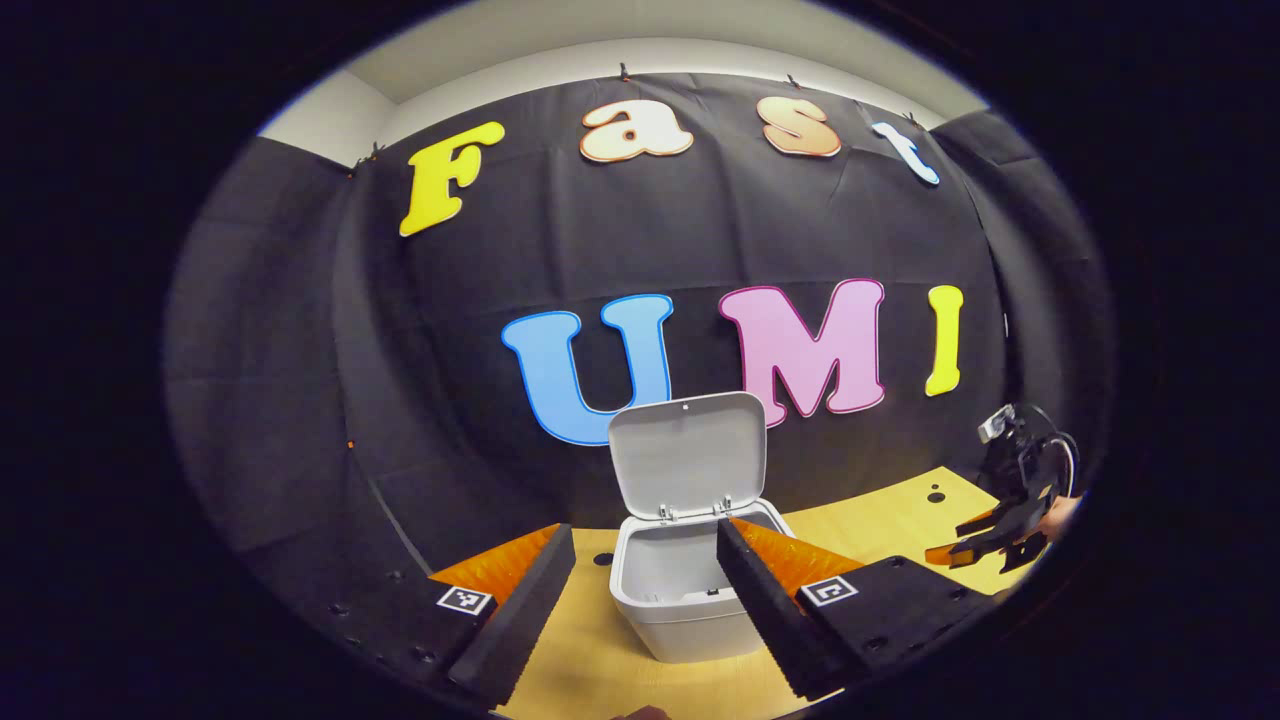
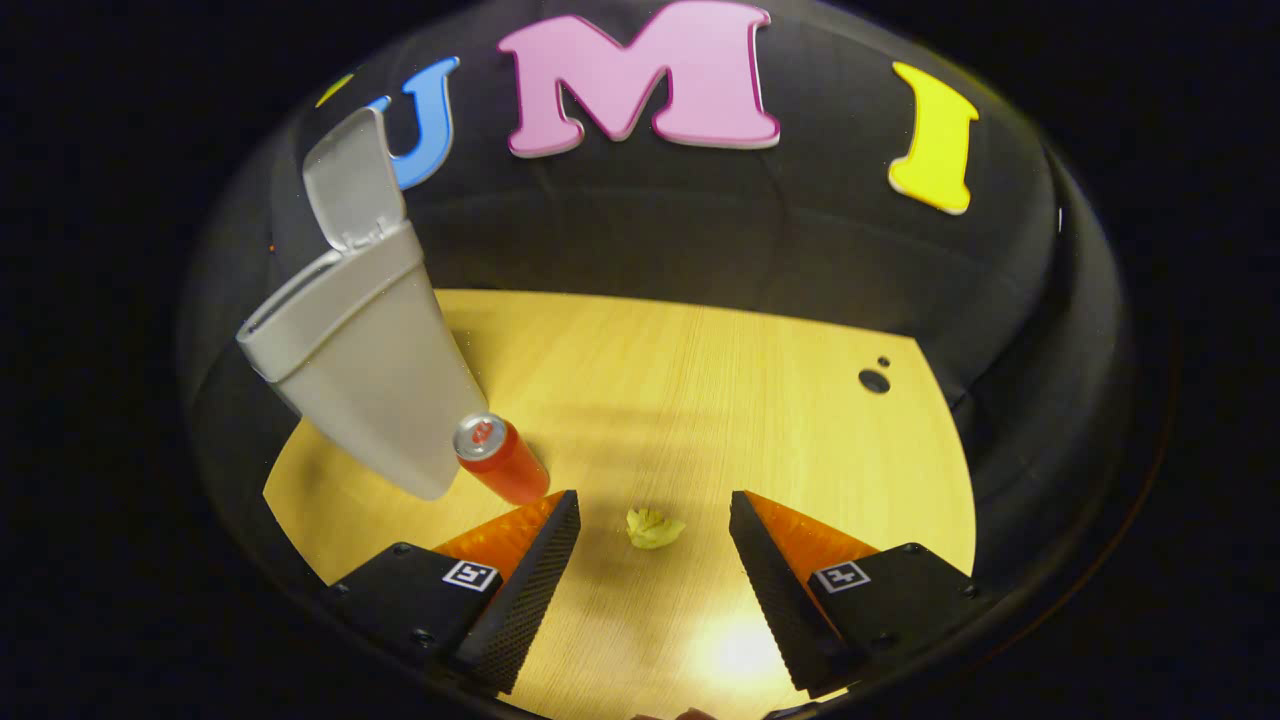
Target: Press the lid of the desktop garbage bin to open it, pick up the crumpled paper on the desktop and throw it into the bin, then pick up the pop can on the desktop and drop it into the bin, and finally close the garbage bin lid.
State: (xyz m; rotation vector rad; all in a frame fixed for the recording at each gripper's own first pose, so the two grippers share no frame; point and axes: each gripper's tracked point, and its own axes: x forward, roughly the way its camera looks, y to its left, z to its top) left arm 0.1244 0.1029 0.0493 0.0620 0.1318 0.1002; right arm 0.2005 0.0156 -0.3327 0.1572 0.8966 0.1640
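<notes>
Paper [image 2: 654,527], a small yellowish crumpled ball, lies on the wooden desktop [image 2: 720,380] between the spread fingers of the right gripper [image 2: 655,530], in the right gripper view. Those fingers stand wide apart and touch nothing; the ball sits in the gap, nearer their tips than their bases, apart from both. To the ball's left in that view stands the pop can [image 2: 501,462], red with a silver top, upright and leaning in the lens, just beside the lower wall of the grey bin [image 2: 370,380]. I cannot tell whether can and bin touch. The bin's lid [image 2: 352,180] is swung up on its hinge and the mouth is open.

In the left gripper view the bin [image 1: 680,600] stands straight ahead on the desktop [image 1: 880,520], its lid [image 1: 688,452] raised upright at the back and the inside bare as far as it shows. The left gripper [image 1: 645,545] hangs in front of it with its fingers wide apart, one on each side of the bin's front, holding nothing. Far off at the right edge of that view the right gripper [image 1: 960,540] shows low over the desktop, its fingers parted, with a bit of a hand [image 1: 1058,515] behind it.
</notes>
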